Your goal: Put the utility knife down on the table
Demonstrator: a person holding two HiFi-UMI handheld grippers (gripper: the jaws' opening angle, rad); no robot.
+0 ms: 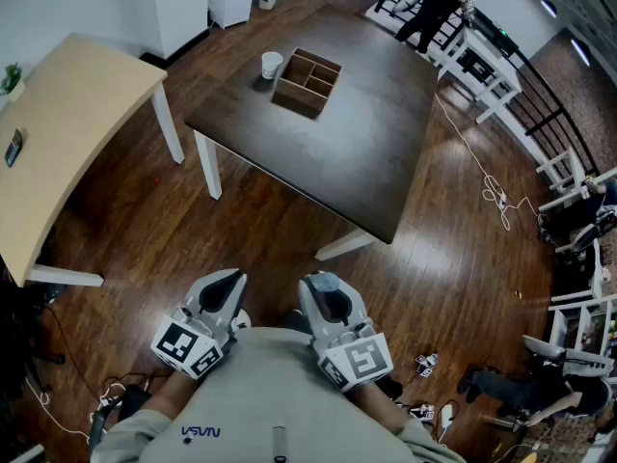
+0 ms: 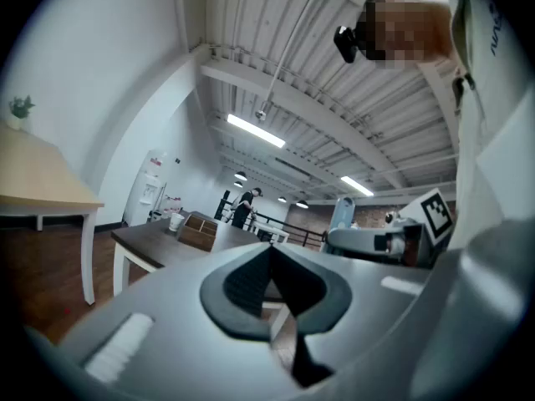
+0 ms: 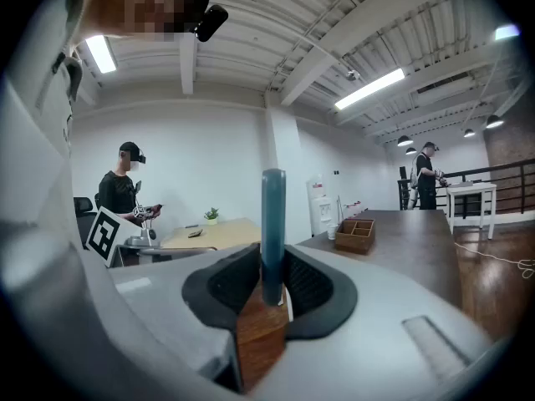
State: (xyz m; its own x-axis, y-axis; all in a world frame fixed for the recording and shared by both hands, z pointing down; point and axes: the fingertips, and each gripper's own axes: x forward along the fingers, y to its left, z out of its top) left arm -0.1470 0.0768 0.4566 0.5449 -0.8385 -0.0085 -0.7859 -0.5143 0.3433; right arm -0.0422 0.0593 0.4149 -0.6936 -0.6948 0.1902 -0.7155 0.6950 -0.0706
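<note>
The utility knife [image 3: 272, 215] is a slim blue-grey bar standing upright between the black pads of my right gripper [image 3: 272, 266], which is shut on it. From the head view, the right gripper [image 1: 325, 295] is held close to the person's chest, with a bluish bit of the knife at its tip. My left gripper [image 1: 220, 297] sits beside it, level; its pads [image 2: 242, 286] meet with nothing between them. The dark brown table [image 1: 366, 152] stands well ahead of both grippers, across a stretch of wooden floor.
On the dark table's far part stand a wooden compartment box [image 1: 307, 82] and a white paper cup [image 1: 272, 65]. A light wooden table [image 1: 67, 143] is at the left. A person [image 1: 434, 3] stands by white furniture behind the table. Cables and gear lie on the floor at right.
</note>
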